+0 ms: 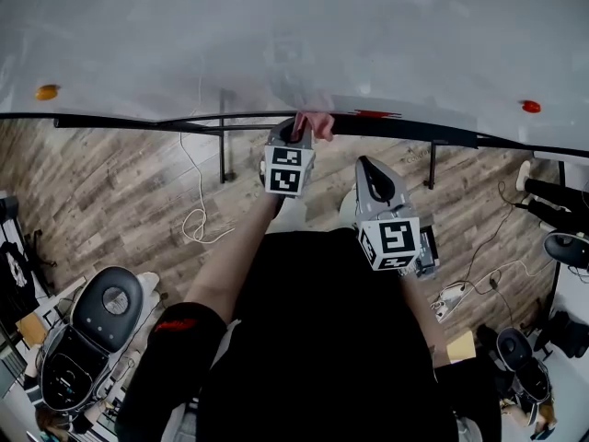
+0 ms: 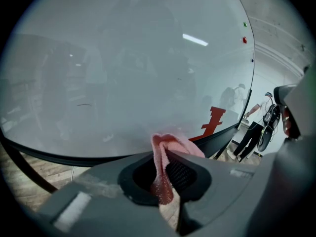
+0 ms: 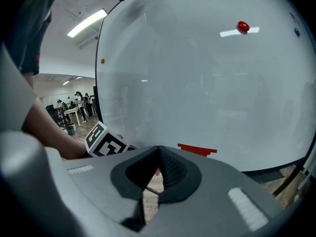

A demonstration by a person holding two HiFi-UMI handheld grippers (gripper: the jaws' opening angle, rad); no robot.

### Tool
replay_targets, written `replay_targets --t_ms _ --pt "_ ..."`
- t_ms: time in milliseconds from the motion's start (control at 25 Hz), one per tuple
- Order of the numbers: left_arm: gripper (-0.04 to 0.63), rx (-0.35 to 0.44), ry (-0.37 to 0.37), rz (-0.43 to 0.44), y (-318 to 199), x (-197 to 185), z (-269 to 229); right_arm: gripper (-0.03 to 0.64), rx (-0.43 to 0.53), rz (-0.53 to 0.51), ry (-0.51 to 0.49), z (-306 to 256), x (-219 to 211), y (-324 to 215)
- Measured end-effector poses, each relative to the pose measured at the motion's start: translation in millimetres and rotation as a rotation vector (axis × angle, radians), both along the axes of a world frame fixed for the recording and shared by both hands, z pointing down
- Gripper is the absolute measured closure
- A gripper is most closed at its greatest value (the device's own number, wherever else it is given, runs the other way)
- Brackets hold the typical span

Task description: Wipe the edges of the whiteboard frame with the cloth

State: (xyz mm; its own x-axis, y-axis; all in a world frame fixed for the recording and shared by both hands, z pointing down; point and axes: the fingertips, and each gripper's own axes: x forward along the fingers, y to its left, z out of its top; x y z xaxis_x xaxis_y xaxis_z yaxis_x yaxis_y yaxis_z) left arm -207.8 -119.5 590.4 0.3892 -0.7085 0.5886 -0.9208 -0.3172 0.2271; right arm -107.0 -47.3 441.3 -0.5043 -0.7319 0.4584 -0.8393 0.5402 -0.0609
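**Left gripper pinches the one cloth at the board's lower frame**

The left gripper [image 1: 296,134] is clamped on a single pink cloth [image 1: 316,122]. In the left gripper view the cloth [image 2: 167,154] rises as a fold between the two jaws and bulges out past their tips. Its free end sits at the dark lower frame edge [image 1: 184,121] of the one whiteboard [image 1: 276,35], just left of a red stepped mark [image 1: 377,113] on the board.

The right gripper [image 1: 369,168] hangs below and to the right, off the board and over the wooden floor [image 1: 110,182]. Its two jaws are pressed together with nothing between them [image 3: 158,154].

Each gripper carries one marker cube, so there are two in all. The head view shows two magnets on the board: one orange magnet [image 1: 46,91] at the left and one red magnet [image 1: 531,106] at the right. One white cable [image 1: 195,219] loops on the floor.
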Motion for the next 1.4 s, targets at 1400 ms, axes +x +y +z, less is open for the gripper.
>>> replay_targets --t_ms 1400 --pt "0.572 0.018 -0.021 -0.027 11.5 -88.3 -4.2 0.615 0.014 0.025 -0.019 -0.3 -74.3 35.7"
